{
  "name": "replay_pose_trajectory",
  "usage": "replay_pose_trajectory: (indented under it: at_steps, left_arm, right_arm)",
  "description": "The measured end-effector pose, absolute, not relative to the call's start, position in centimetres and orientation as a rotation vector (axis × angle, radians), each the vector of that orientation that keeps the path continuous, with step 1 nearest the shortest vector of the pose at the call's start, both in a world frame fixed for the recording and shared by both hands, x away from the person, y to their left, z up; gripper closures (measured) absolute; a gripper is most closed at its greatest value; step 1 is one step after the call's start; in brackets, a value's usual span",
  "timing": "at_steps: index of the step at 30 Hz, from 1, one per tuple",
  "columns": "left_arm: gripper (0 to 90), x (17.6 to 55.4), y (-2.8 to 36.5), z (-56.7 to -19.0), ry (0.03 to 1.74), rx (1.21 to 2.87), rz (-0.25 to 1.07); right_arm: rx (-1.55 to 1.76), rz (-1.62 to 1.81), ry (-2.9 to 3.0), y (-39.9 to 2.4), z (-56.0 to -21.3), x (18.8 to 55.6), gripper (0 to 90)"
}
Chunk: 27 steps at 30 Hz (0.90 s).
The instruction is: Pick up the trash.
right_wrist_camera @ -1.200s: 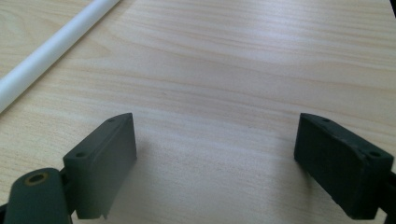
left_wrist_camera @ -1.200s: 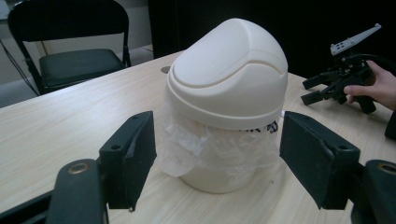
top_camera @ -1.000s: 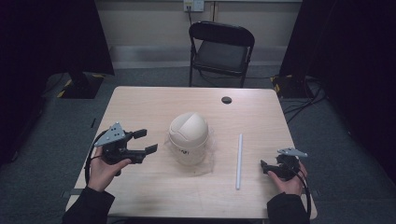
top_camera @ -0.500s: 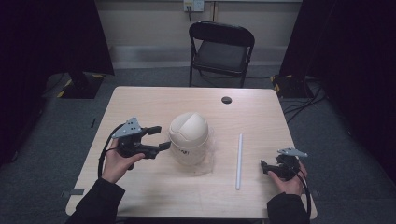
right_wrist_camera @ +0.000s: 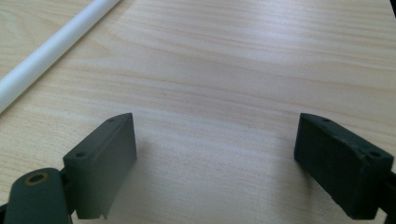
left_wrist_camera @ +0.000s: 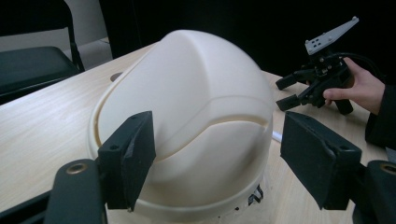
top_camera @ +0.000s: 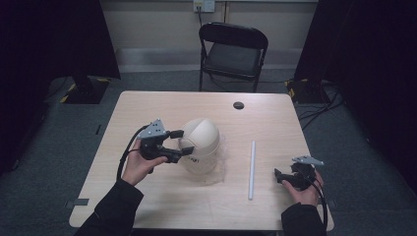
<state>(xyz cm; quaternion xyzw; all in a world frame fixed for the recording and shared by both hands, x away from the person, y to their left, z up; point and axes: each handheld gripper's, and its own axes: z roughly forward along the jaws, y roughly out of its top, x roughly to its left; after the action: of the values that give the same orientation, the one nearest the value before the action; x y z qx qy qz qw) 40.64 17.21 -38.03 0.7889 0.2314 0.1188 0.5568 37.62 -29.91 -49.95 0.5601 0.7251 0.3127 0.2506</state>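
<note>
Lab or studio: black curtains [top_camera: 59, 39], bare table [top_camera: 147, 206], folding chair [top_camera: 232, 51], floor cables [top_camera: 319, 105].

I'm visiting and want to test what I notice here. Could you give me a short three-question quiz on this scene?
1. True or false: the left gripper is shut on the helmet.
2. Which thing lies between the helmet and the right gripper? A) a cup B) a white tube C) a book
3. Fill in: beyond the table stands a black folding ____.

Key:
1. False. Its jaws are open, one on each side of the helmet, as the left gripper view shows.
2. B
3. chair
</note>
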Motion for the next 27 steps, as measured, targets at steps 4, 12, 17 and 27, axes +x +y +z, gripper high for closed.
replay_pose_trajectory:
  at_steps: [4, 12, 17, 27]
  left_arm:
    - [26.1, 40.9, 16.5, -38.3, 0.546, 1.882, 0.26]
    - [24.7, 41.2, 15.8, -38.5, 0.543, 1.89, 0.258]
    - [23.4, 41.8, 14.9, -38.8, 0.553, 1.903, 0.256]
    - [27.2, 40.9, 15.9, -38.4, 0.566, 1.878, 0.292]
  right_arm:
    - [1.523, 0.851, 1.973, -29.9, -50.0, 37.6, 12.0]
    - [1.523, 0.851, 1.973, -29.9, -50.0, 37.6, 12.1]
    - [1.525, 0.851, 1.973, -29.9, -49.9, 37.6, 12.1]
    - [1.535, 0.847, 1.96, -29.8, -50.0, 37.6, 12.1]
